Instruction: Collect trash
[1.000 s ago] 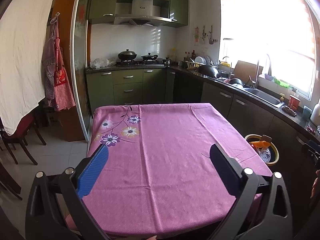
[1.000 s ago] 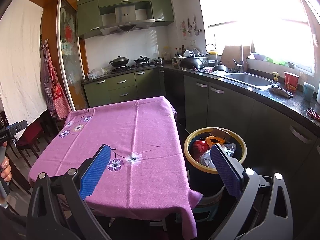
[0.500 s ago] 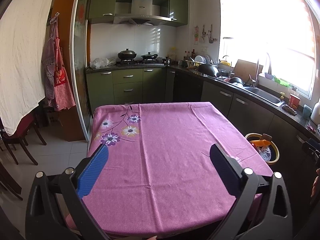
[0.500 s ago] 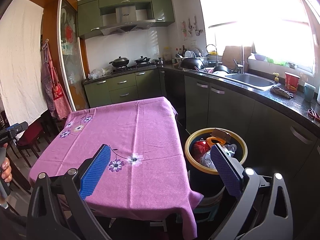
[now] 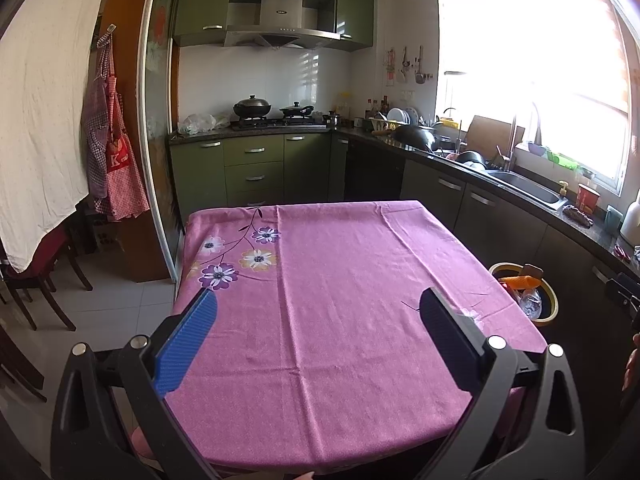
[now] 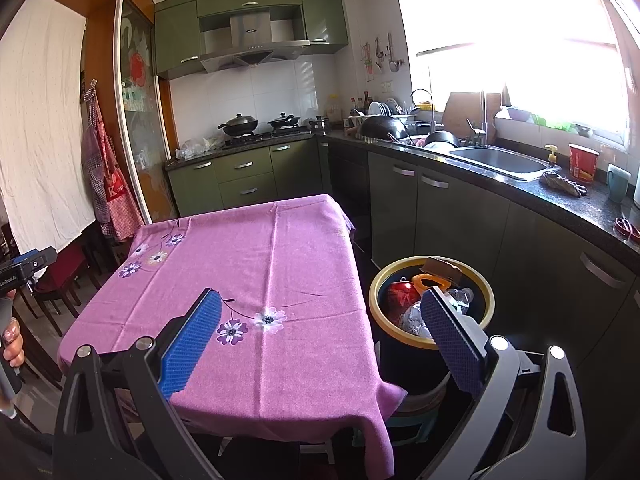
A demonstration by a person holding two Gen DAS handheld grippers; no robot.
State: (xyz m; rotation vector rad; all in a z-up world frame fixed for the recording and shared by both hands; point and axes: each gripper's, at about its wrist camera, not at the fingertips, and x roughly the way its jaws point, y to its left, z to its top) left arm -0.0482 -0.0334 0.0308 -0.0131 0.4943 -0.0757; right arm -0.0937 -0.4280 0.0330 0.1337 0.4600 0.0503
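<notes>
Your right gripper (image 6: 320, 314) half-hides the trash bin (image 6: 486, 298), and its base is lost in shadow. Inside: a red can (image 6: 402, 292), an orange piece (image 6: 430, 280), brown cardboard (image 6: 440, 267), crumpled clear plastic (image 6: 460, 296). Bin sits just beside the table (image 6: 256, 264), at its right. Your left gripper (image 5: 318, 308) is spread wide, empty over the pink cloth; right likewise.

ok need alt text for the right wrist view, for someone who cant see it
Open tongs hang empty over the near edge of a table under a purple cloth, with a bin full of trash on the floor to its right. Behind are green kitchen cabinets, a stove with pots, and a sink under a bright window.
</notes>
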